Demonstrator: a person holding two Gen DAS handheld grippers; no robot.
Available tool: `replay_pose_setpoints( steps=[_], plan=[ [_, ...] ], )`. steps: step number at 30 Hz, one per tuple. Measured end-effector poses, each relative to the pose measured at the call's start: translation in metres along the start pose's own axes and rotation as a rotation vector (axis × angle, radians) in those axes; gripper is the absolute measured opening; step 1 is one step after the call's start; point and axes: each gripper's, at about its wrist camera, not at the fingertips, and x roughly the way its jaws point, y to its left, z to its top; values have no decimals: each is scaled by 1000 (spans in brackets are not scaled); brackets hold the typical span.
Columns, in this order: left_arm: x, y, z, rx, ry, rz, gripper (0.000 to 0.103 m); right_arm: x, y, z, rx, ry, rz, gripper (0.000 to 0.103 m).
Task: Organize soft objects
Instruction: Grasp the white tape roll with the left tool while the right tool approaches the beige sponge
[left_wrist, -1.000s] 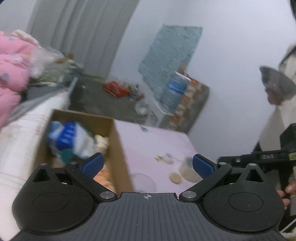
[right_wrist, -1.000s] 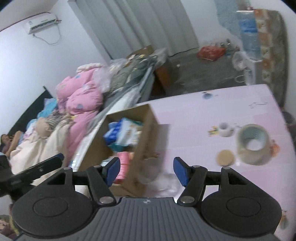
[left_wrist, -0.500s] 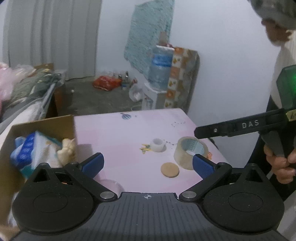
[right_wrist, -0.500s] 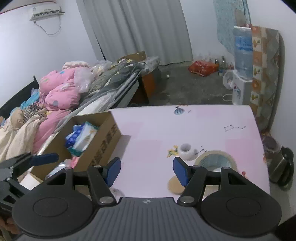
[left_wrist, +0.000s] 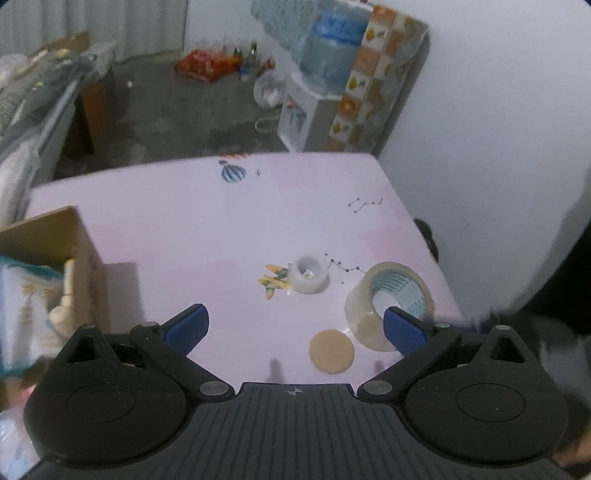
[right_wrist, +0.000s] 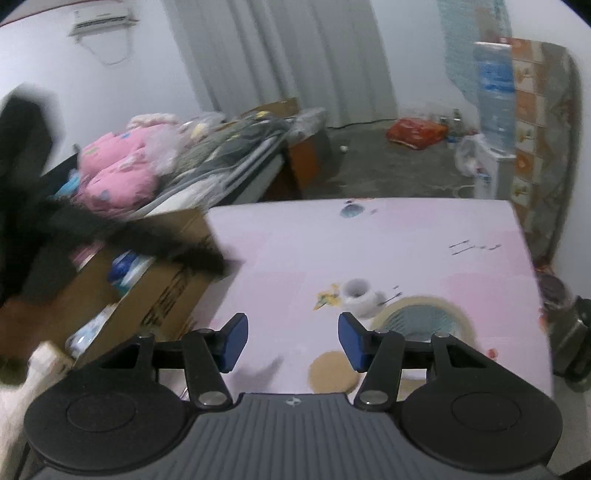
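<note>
Both my tools are open and hold nothing: the left tool (left_wrist: 293, 326) and right tool (right_wrist: 291, 341) hang over the pink worktop (left_wrist: 207, 236), ready to grab. The soft packs sit in the cardboard box (right_wrist: 162, 291) at its left edge. A tape roll (left_wrist: 388, 302) lies near; a messy bed (right_wrist: 207, 158) stands behind

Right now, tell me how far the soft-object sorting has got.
Done: the cardboard box at the table's left edge already holds soft packs. In hand: nothing; the left gripper and right gripper are both open and empty. Left: on the table only a tape roll, a small white roll and a round pad remain.
</note>
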Motion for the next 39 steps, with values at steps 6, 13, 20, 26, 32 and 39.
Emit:
replay_pose_setpoints(
  steps=[6, 13, 20, 26, 32, 39],
  plan=[
    [39, -9, 20, 6, 71, 15, 101, 12, 23, -39, -105, 25, 22, 62],
    [104, -25, 30, 70, 190, 65, 101, 39, 17, -63, -133, 21, -83, 62],
    [150, -28, 40, 55, 252, 78, 94, 45, -2, -74, -95, 8, -67, 62],
    [173, -32, 43, 69, 291, 104, 70, 45, -12, -80, -76, -2, -66, 62],
    [184, -29, 39, 70, 309, 132, 64, 46, -15, -79, -79, -7, -67, 62],
    [193, -27, 43, 48, 298, 138, 64, 46, -16, -81, -71, -9, -67, 62]
  ],
)
